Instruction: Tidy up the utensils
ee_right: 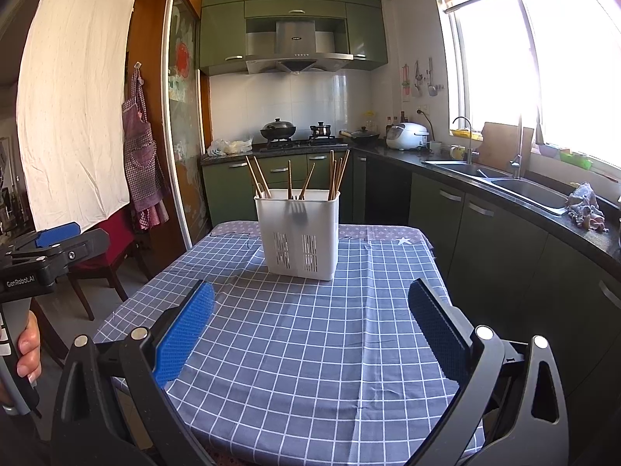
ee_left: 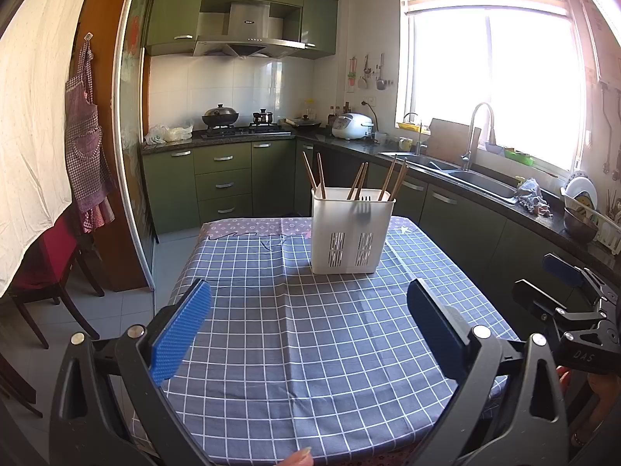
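A white plastic utensil holder (ee_left: 351, 231) (ee_right: 300, 233) stands upright on the checked tablecloth (ee_left: 310, 330) (ee_right: 310, 349) near the table's far end. Several wooden chopsticks (ee_left: 359, 180) (ee_right: 335, 174) stick out of its top, and a fork (ee_left: 364, 209) (ee_right: 299, 207) shows faintly through its wall. My left gripper (ee_left: 310, 295) is open and holds nothing, a good way short of the holder. My right gripper (ee_right: 312, 297) is open too, with nothing between its blue pads. The right gripper's body (ee_left: 570, 310) shows at the right edge of the left wrist view, and the left gripper's body (ee_right: 46, 256) at the left edge of the right wrist view.
A dark counter (ee_left: 485, 190) with a sink (ee_right: 524, 190) and faucet (ee_left: 475, 132) runs along the right. A stove with a wok (ee_left: 220, 116) stands at the back. A red chair (ee_right: 108, 244) is left of the table. A dish rack (ee_left: 586, 209) stands on the counter at far right.
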### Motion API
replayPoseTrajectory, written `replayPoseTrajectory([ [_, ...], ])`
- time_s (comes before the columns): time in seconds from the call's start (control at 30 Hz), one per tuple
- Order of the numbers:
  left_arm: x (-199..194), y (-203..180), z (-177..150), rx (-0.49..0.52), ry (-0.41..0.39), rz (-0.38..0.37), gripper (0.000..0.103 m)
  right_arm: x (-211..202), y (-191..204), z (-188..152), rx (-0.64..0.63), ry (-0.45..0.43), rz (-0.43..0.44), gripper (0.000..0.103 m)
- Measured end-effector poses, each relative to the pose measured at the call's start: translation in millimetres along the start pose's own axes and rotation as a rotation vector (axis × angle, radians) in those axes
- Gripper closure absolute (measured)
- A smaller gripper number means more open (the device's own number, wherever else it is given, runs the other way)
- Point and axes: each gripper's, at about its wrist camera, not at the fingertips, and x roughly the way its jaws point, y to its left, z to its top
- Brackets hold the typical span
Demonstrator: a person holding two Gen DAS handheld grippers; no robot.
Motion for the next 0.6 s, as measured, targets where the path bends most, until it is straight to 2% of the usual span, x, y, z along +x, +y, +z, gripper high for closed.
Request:
replayPoseTrajectory([
  [0.6, -0.1, 2.7, 0.5, -0.001, 0.012, -0.008, 0.007, 5.8, 0.6, -1.7, -0.002, 0.014, 0.004, 0.005],
])
